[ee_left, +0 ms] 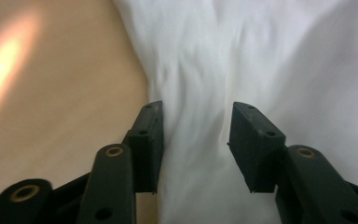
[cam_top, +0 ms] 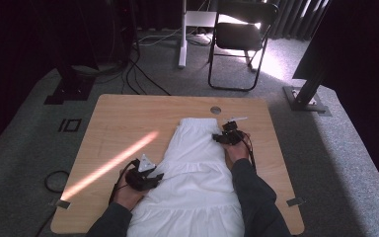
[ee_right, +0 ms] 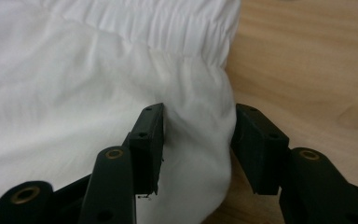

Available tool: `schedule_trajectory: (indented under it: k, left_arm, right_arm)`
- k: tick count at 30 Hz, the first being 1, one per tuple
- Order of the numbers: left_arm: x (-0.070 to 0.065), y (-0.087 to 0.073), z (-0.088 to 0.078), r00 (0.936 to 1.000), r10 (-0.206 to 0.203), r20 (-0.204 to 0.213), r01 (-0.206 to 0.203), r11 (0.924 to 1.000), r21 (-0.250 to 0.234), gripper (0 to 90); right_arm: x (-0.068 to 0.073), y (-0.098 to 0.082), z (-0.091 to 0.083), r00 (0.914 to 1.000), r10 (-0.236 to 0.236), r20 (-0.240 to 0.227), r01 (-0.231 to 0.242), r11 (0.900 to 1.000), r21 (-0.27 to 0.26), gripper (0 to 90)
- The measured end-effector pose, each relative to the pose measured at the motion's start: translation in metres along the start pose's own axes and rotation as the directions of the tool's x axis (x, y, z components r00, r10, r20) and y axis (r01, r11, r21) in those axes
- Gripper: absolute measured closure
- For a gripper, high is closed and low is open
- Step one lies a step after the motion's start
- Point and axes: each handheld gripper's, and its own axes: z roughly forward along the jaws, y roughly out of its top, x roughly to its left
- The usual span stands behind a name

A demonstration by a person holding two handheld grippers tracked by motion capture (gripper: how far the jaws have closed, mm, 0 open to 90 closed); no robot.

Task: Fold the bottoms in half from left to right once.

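High view first: a white tiered cotton skirt [cam_top: 195,177] lies flat down the middle of the light wooden table [cam_top: 118,123], its gathered elastic waistband [cam_top: 197,124] toward the far edge and its wide hem running off the near edge between the person's forearms. A stripe of sunlight [cam_top: 111,165] crosses the bare wood to the left of it.

From where I stand the cloth looks thin, light and limp. I'd judge it will sag and fold the moment it is lifted, and a pinch may catch one layer or both. The side edges look like the sensible places to take hold, up near the waistband where the gathers give some bulk.

The left gripper [cam_top: 145,177] sits at the skirt's left edge, about halfway down. In the left gripper view its jaws stand well apart, one at the very border of cloth and wood, the other over the fabric, with loose white folds between them and nothing clamped.

The right gripper [cam_top: 229,136] is at the right edge, just below the waistband. In the right gripper view its jaws are equally wide, straddling the bulging side seam [ee_right: 205,154]; the cloth fills the gap and seems to brush both inner faces, yet it is not squeezed.
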Motion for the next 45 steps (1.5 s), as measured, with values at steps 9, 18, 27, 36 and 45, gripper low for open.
schedule_trajectory:
  k: [9,18,27,36,45]
  left_arm:
    - [0.035,0.095,0.046,0.9964,-0.078,-0.034,0.074,0.9925,-0.097,41.9]
    - [0.052,0.109,0.142,0.9760,-0.179,-0.125,0.185,0.9816,0.046,37.5]
    - [0.042,0.094,0.133,0.9822,-0.153,-0.109,0.159,0.9862,0.046,67.7]
    - [0.021,0.054,0.092,0.9855,-0.159,-0.057,0.162,0.9863,0.034,74.2]
    - [0.003,0.038,0.075,0.9928,-0.119,-0.008,0.120,0.9921,0.039,67.7]
  right_arm:
    - [0.005,0.000,0.001,0.9969,-0.006,0.078,0.007,1.000,-0.005,73.8]
    - [0.004,-0.006,0.001,0.9966,0.021,0.080,-0.017,0.999,-0.045,77.9]
    - [0.008,-0.012,-0.003,0.9971,0.036,0.067,-0.033,0.998,-0.053,83.3]
    - [0.028,-0.046,-0.029,0.9999,-0.006,0.010,0.007,0.999,-0.050,83.4]
    - [0.042,-0.064,-0.042,0.9990,-0.045,0.002,0.045,0.998,-0.053,83.7]
